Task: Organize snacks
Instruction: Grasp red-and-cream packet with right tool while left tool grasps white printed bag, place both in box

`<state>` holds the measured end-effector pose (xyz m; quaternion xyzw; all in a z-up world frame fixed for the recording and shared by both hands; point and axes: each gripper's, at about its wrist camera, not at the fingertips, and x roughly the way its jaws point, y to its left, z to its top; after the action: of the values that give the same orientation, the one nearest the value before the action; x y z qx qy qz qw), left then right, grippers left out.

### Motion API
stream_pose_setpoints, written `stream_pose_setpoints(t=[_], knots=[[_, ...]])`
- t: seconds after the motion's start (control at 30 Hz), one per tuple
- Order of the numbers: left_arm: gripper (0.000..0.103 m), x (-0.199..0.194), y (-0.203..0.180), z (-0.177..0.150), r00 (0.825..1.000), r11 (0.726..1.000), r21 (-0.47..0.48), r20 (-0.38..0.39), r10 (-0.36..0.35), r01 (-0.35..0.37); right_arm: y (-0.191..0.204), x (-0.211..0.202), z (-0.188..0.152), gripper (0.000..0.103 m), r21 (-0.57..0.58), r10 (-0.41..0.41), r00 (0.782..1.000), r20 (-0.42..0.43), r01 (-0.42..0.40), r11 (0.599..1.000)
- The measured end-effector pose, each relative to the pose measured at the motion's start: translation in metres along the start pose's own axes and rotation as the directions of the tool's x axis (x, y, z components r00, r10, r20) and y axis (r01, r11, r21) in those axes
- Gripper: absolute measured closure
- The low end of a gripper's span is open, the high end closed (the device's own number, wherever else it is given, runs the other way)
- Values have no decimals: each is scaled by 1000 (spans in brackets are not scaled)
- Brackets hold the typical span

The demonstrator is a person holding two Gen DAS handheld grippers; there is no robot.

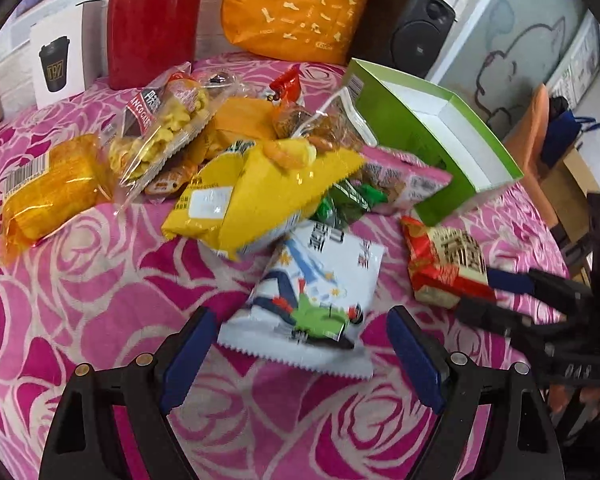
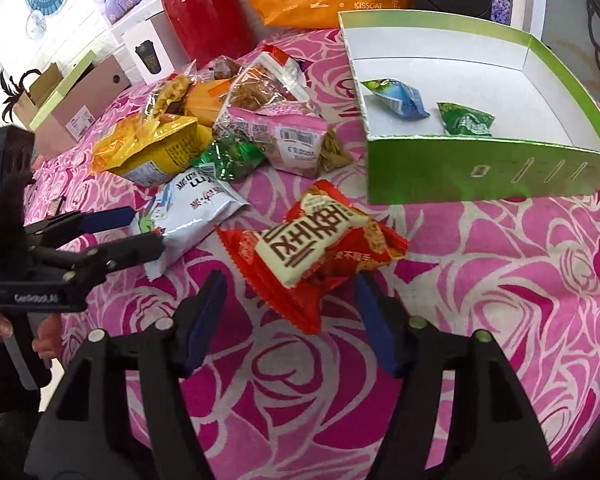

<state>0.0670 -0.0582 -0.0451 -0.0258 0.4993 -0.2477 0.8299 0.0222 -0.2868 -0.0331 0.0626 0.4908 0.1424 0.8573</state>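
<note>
A white snack packet with a cartoon print lies on the pink rose tablecloth. My left gripper is open, its blue pads on either side of the packet's near end; the right wrist view shows this left gripper at the packet's corner. A red snack packet lies just ahead of my right gripper, which is open with its fingers straddling the near edge. The green box at the right holds a blue packet and a green packet. A pile of snacks sits behind.
At the table's back stand a red bag, an orange bag, a black speaker and a white box with a cup picture. A cardboard box is at far left. A hand holds the left gripper's handle.
</note>
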Motion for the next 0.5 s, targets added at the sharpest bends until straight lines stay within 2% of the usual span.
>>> stream_pose_setpoints(t=[0.13,0.33,0.37,0.4,0.43,0.47,0.5], knots=[[14,12,-12,11,1000,999,35,-11,11,-10,1,1,6,36,36,12,1000,22,-13,999],[15,27,-20,4,997,993,92,-29,74,-71,-3,13,10,36,55,-12,1000,27,11,998],[19,28,-22,3,996,991,106,-24,88,-85,-3,15,9,43,51,-13,1000,25,12,999],[37,29,-24,2,993,986,120,-18,114,-111,-2,17,8,52,46,0,1000,21,-1,999],[41,30,-29,2,990,979,149,-14,142,-138,-1,16,6,54,41,-7,1000,28,6,999],[42,29,-31,2,990,978,154,-14,142,-138,-1,15,6,67,33,-26,999,32,25,999],[43,27,-31,2,990,980,147,-20,137,-132,-1,13,5,73,25,-32,999,37,31,999]])
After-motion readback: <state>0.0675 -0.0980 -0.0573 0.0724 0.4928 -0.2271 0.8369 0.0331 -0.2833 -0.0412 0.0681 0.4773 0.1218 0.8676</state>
